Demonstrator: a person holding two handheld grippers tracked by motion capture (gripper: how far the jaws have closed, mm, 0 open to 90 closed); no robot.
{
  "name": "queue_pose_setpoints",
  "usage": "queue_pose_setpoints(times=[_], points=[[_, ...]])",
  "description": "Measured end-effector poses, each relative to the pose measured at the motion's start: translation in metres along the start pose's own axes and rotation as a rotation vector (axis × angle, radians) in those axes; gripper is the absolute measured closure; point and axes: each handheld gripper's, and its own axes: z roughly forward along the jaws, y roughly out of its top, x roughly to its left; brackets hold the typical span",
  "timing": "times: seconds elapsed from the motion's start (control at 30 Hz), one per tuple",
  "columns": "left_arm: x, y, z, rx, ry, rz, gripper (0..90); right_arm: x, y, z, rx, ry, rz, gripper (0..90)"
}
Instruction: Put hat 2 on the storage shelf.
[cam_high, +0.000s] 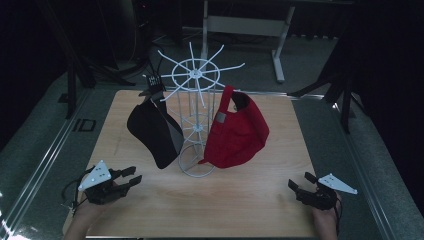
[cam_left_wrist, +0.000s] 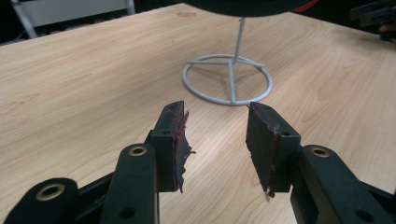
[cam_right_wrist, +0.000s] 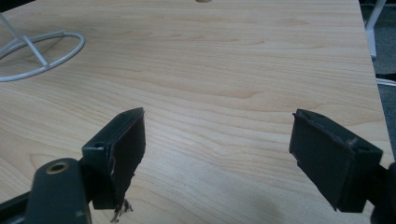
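A: What is the room like?
B: Dark, with a wooden surface (cam_high: 240, 200) in the middle.
A: And from the left?
B: The left gripper (cam_high: 131, 178) rests there, jaws apart, empty. Then a black cap (cam_high: 150, 132) and a red cap (cam_high: 237, 135) hang on the white rack (cam_high: 195, 100). The right gripper (cam_high: 300, 182) is wide open, well apart from them.

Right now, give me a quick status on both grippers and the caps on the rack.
Left gripper and right gripper open, empty, low over the table. Black cap and red cap hanging on the white wire rack. Nothing in between.
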Motion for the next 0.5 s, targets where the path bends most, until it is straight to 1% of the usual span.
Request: queue_pose_setpoints(times=[0.1, 0.13, 0.2, 0.27, 0.4, 0.47, 0.5], points=[[-0.001, -0.004, 0.002, 0.016, 0.012, -0.007, 57.4, 0.000, 0.000, 0.000, -0.004, -0.002, -0.001, 18.4], [-0.002, -0.006, 0.003, 0.022, 0.018, -0.011, 55.1, 0.000, 0.000, 0.000, -0.004, -0.003, 0.000, 18.2], [-0.002, -0.009, 0.004, 0.022, 0.019, -0.019, 55.0, 0.000, 0.000, 0.000, -0.010, -0.005, -0.002, 17.8], [-0.002, -0.013, 0.005, 0.032, 0.029, -0.013, 54.0, 0.000, 0.000, -0.001, -0.012, -0.006, 0.000, 17.8], [-0.003, -0.017, 0.005, 0.056, 0.046, -0.022, 45.4, 0.000, 0.000, -0.001, -0.015, -0.006, 0.001, 17.6], [-0.002, -0.019, 0.004, 0.046, 0.048, -0.036, 44.4, 0.000, 0.000, -0.001, -0.017, -0.010, 0.000, 17.6], [-0.002, -0.020, 0.004, 0.046, 0.060, -0.036, 41.3, 0.000, 0.000, -0.001, -0.018, -0.009, 0.001, 17.6]])
